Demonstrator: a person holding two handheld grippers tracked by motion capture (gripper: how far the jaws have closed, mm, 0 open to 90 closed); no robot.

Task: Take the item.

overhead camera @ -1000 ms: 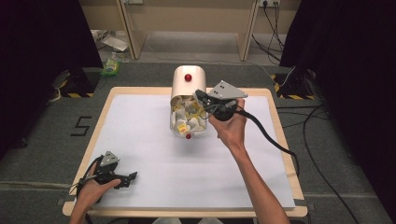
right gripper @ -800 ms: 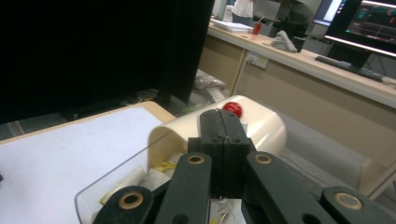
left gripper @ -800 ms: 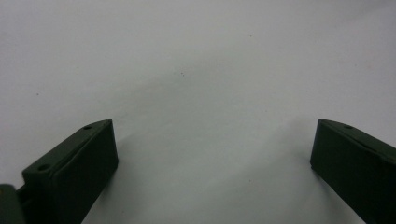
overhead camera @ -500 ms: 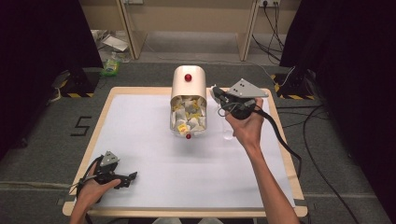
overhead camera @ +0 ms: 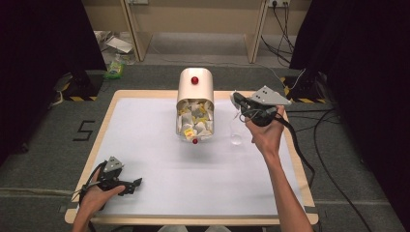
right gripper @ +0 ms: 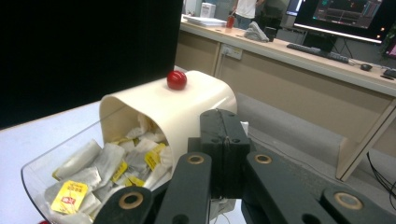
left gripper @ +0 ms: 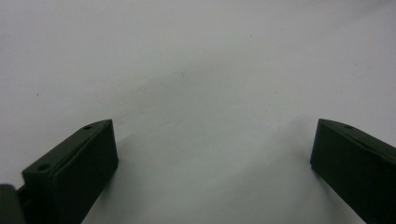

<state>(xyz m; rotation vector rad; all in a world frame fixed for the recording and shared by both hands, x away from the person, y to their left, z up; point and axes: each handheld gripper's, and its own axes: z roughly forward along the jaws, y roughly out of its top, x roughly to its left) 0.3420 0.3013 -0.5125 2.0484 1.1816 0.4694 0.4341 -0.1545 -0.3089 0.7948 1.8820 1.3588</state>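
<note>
Cream rounded plastic tea-bag box (overhead camera: 195, 92), clear drawer (overhead camera: 195, 126) of sachets pulled toward the person, sits mid-table. Right gripper (overhead camera: 238, 101), jaws pressed together, empty, just right of it, nearer. Left gripper (overhead camera: 134, 185) wide, idle, near edge.

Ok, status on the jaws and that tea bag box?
Left gripper low on the table, jaws open, nothing between. Right gripper jaws shut, just right of the tea bag box. Clear front tipped open, tea bags showing. Path clear.
</note>
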